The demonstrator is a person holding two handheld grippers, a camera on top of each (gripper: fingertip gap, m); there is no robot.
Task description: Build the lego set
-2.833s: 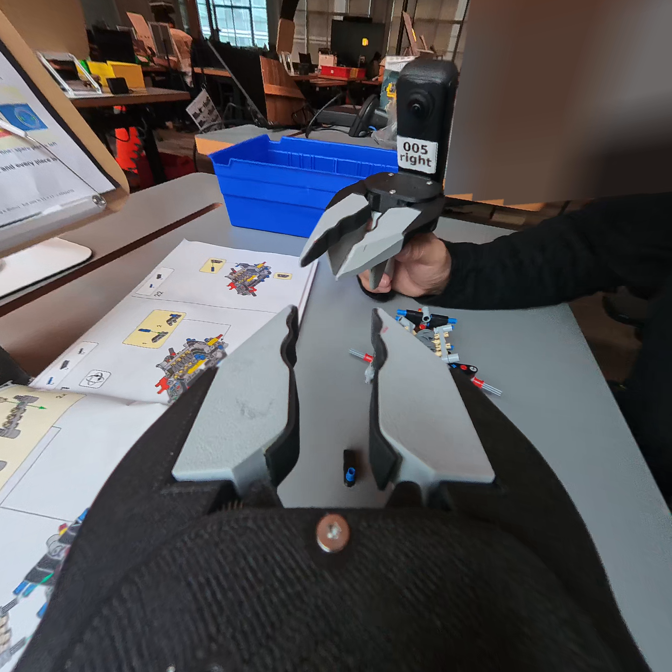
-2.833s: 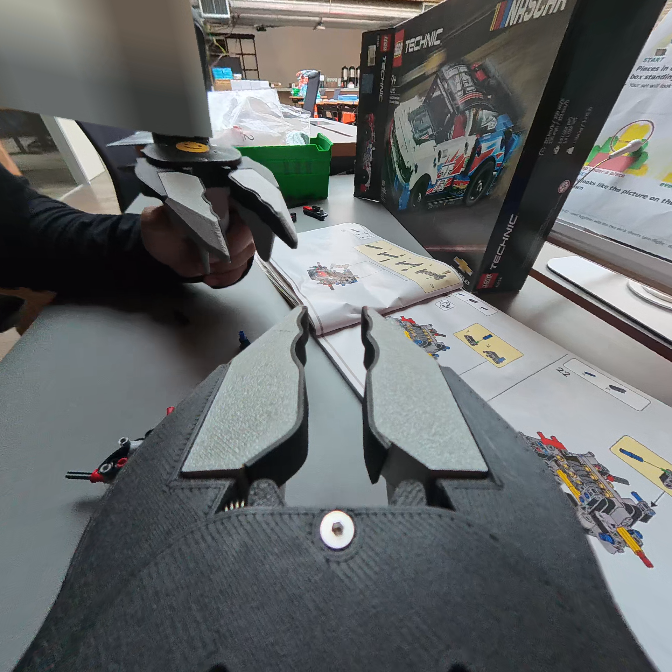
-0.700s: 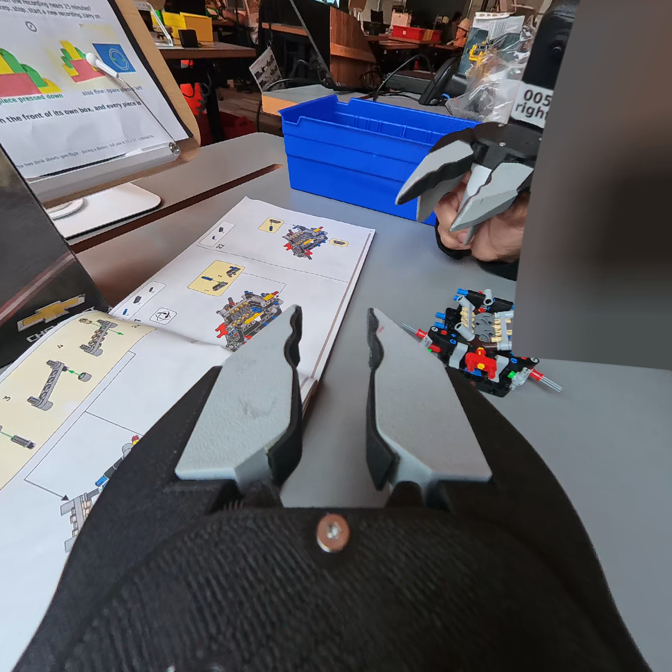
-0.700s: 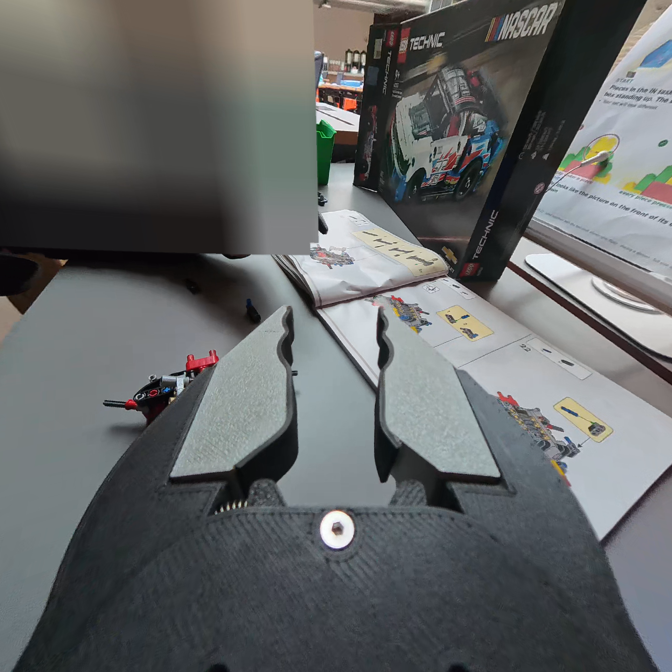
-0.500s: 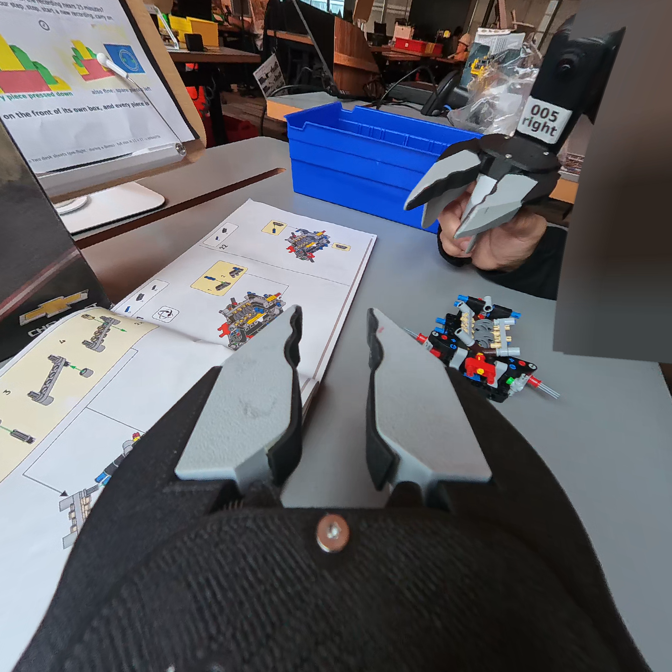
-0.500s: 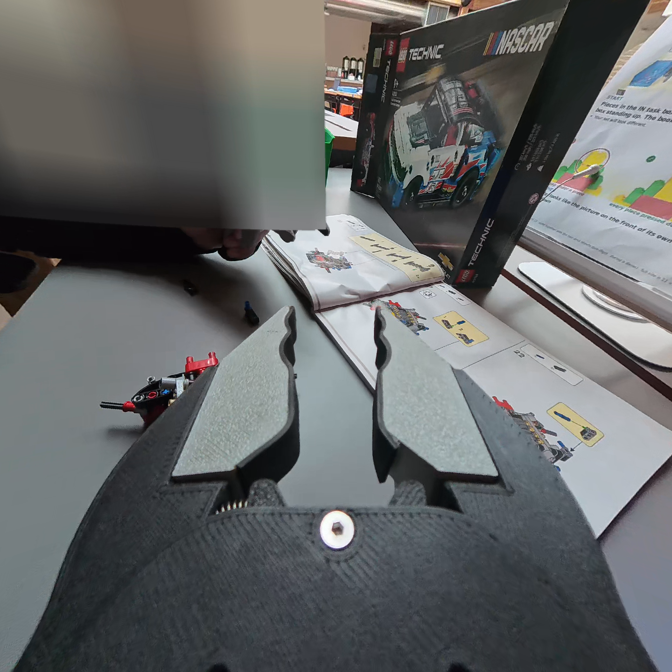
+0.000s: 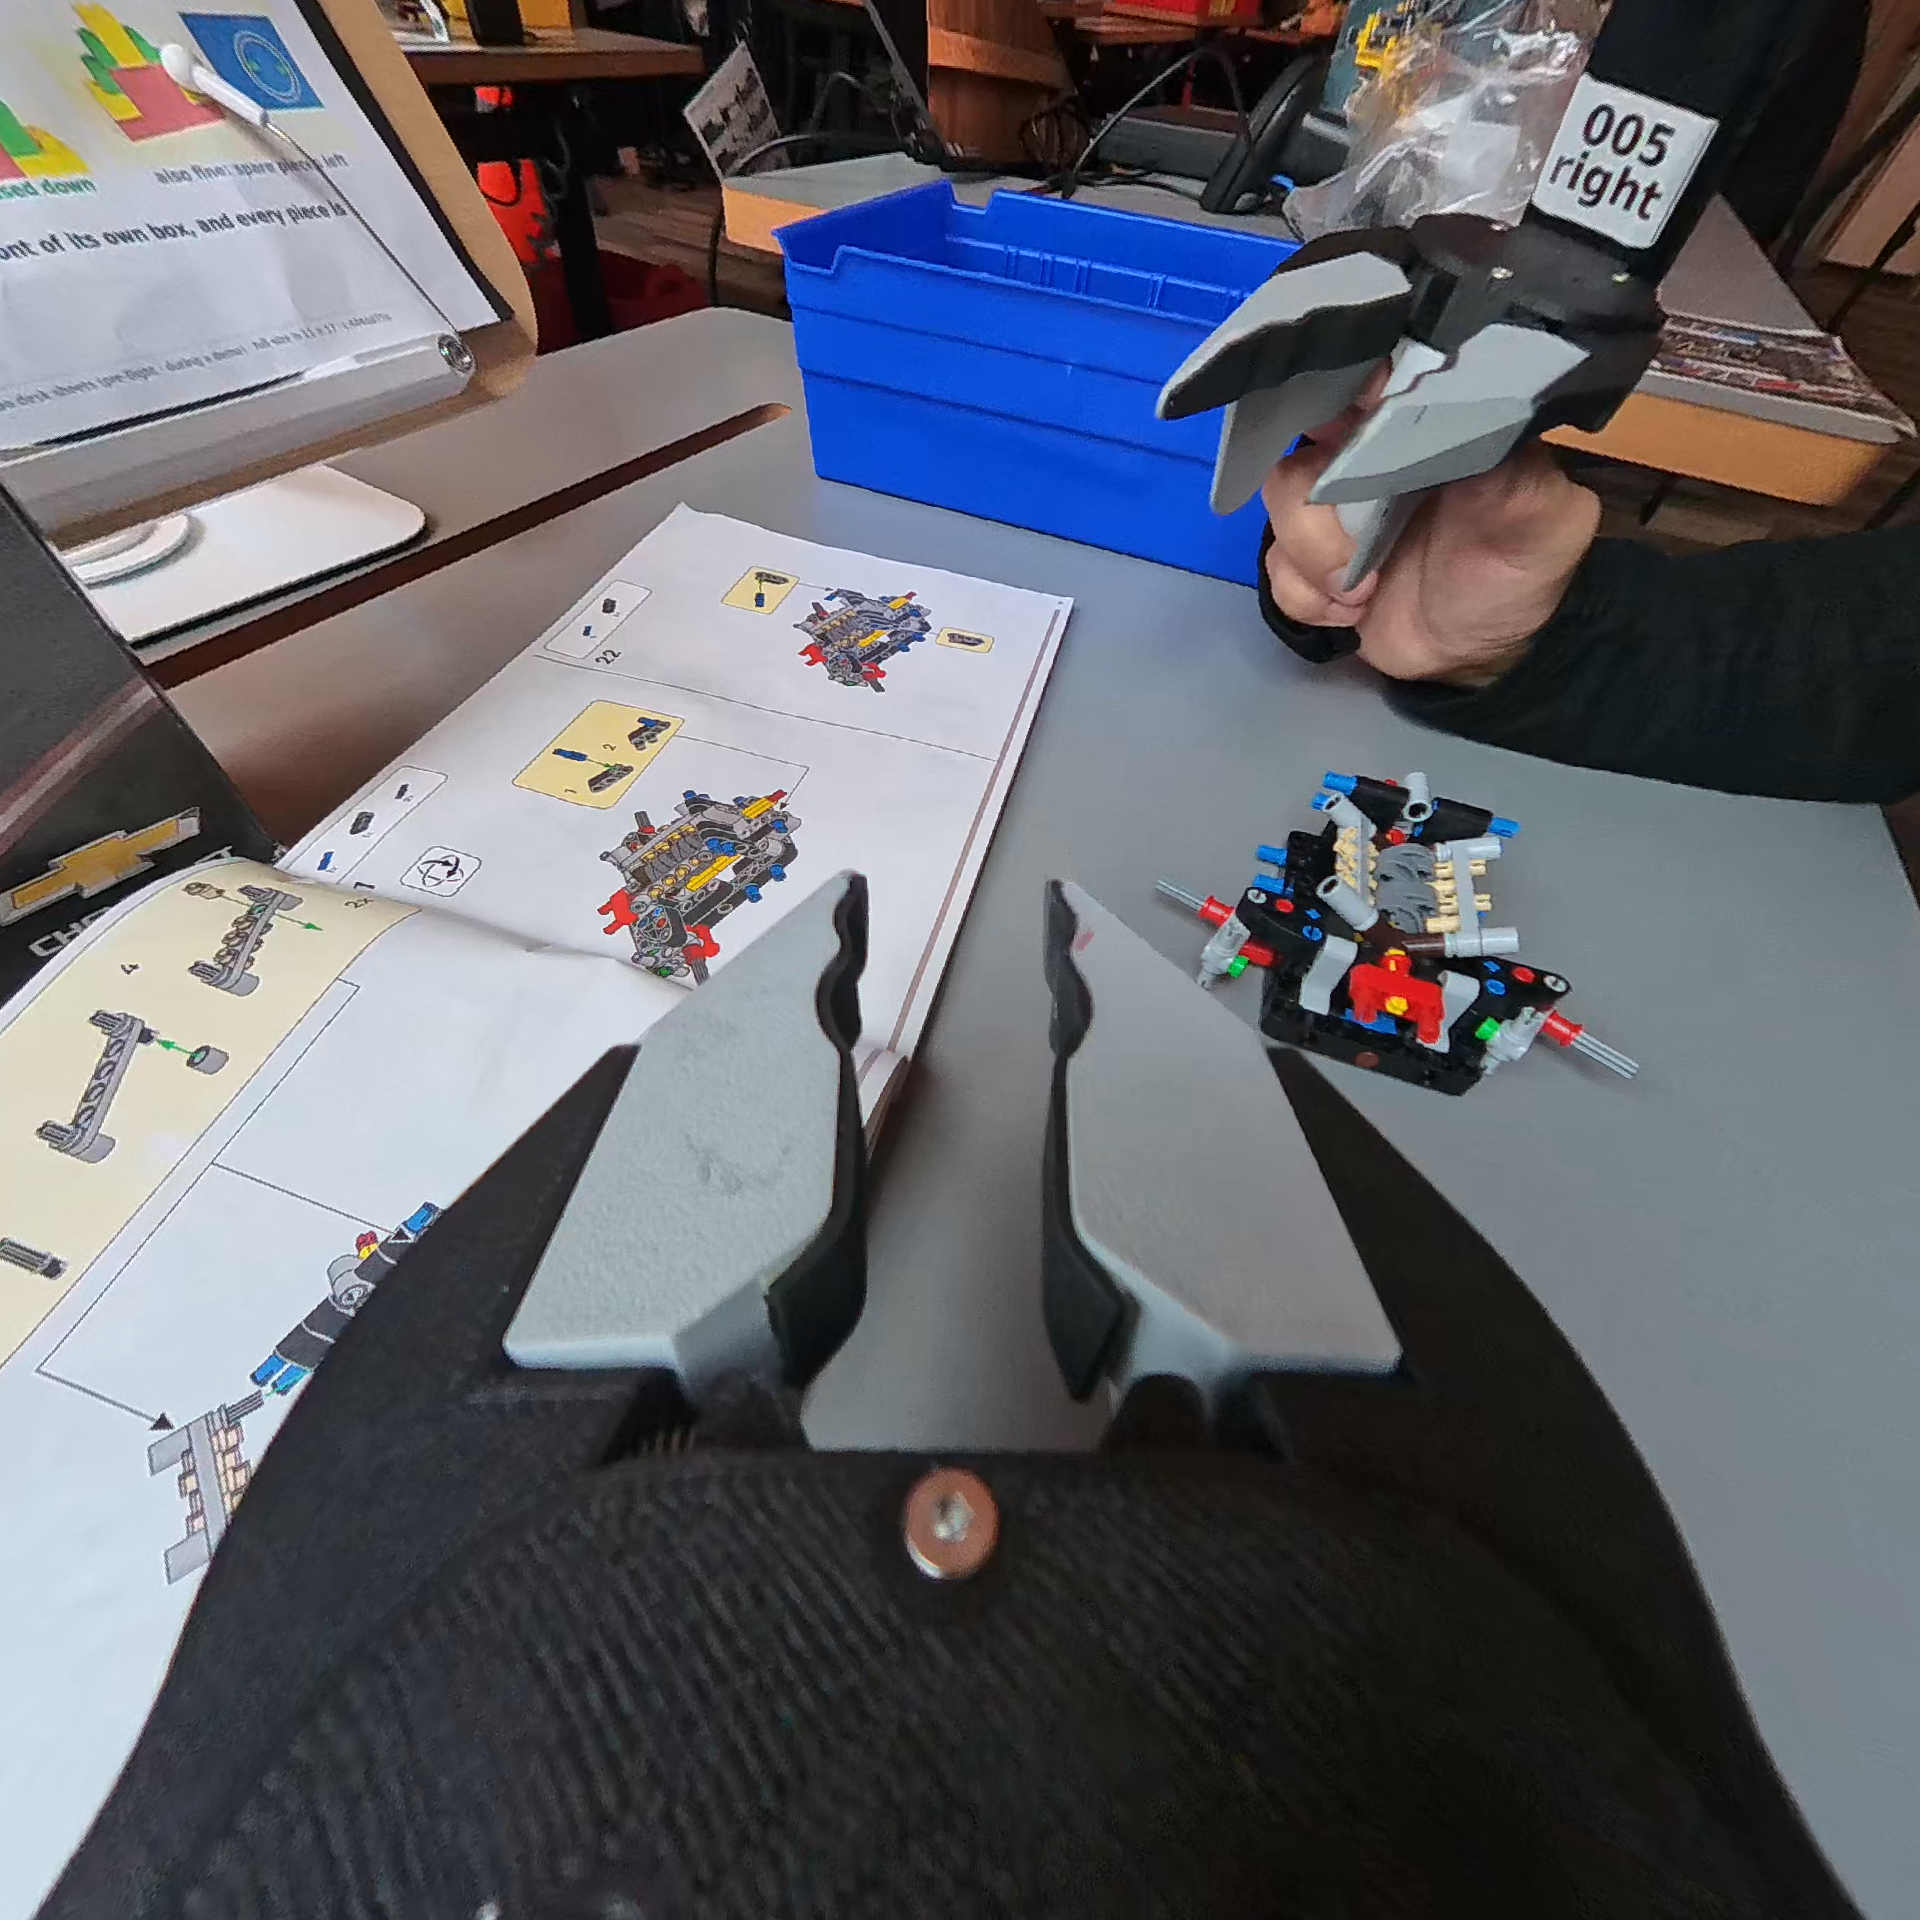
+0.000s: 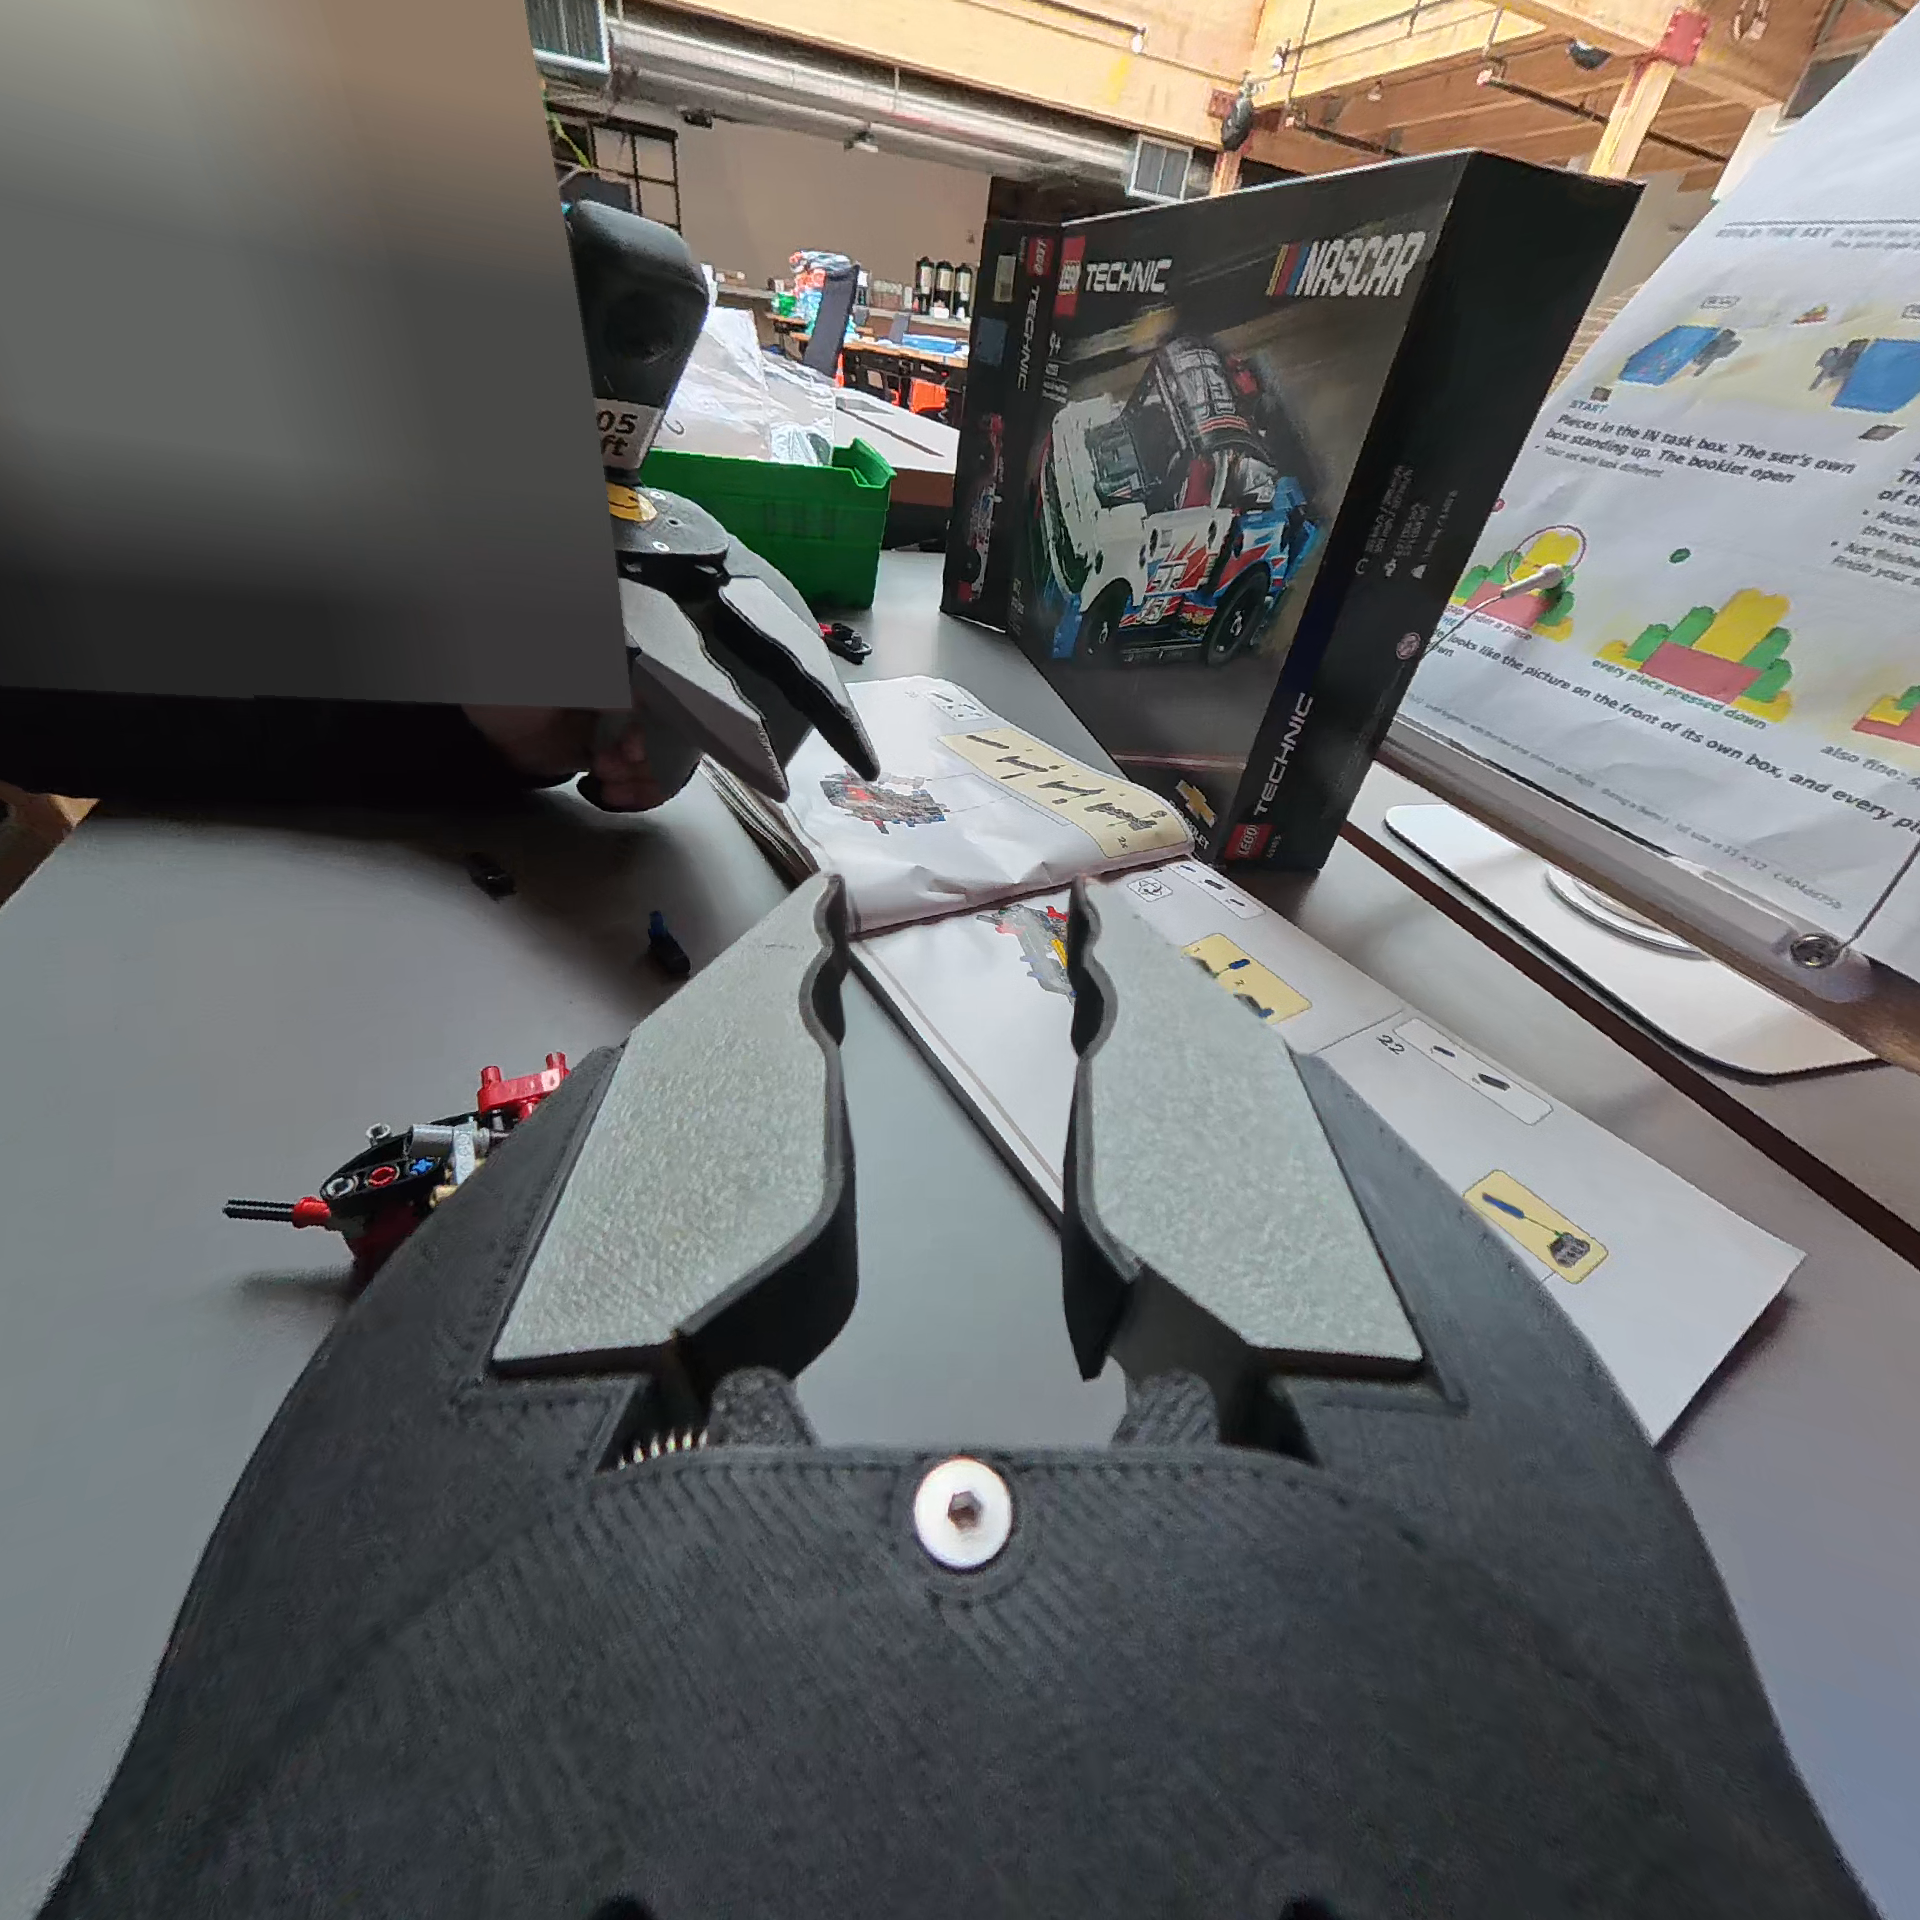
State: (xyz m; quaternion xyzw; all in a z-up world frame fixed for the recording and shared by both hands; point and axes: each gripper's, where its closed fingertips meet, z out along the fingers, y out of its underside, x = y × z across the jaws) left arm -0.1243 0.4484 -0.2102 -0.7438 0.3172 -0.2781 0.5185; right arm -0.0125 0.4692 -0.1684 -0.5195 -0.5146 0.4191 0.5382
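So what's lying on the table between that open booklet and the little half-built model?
Nothing: in the left wrist view, only bare grey table separates the booklet from the model.

left wrist view: low over table (image 7: 1714, 1299), facing blue bin (image 7: 997, 343) | right wrist view: low, facing set box (image 8: 1247, 468) | shared: instruction booklet (image 7: 831, 727), lego assembly (image 7: 1382, 935)
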